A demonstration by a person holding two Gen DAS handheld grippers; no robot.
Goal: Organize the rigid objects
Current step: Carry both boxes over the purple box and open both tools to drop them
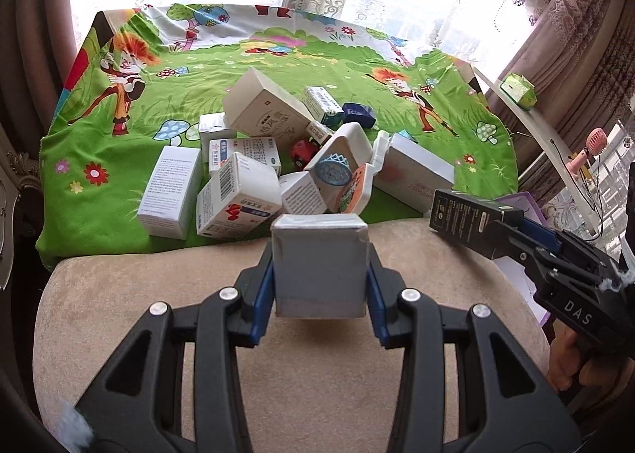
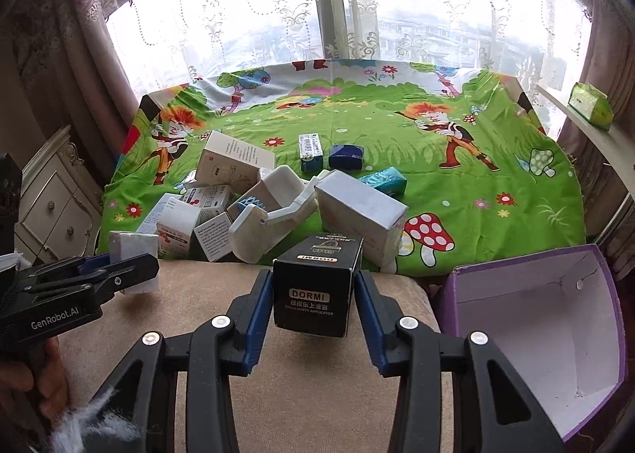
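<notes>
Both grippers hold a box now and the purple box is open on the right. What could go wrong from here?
1. The left gripper pinches only the lower part of the grey box; it may tip forward when swung.
2. The right gripper, carrying the black box, could clip the purple box wall while lowering in.
3. The leaning pile of white boxes at the cloth's edge might slide if bumped.

The grey box (image 1: 320,263) looked like matt cardboard, scuffed at its edges — the black box (image 2: 313,296) was smoother, with a slight sheen. Printed cloth (image 1: 278,68) lay creased and soft; the beige cushion (image 1: 278,373) looked plush, velvety. The purple box (image 2: 535,330) was plain card — white and matt inside.
</notes>
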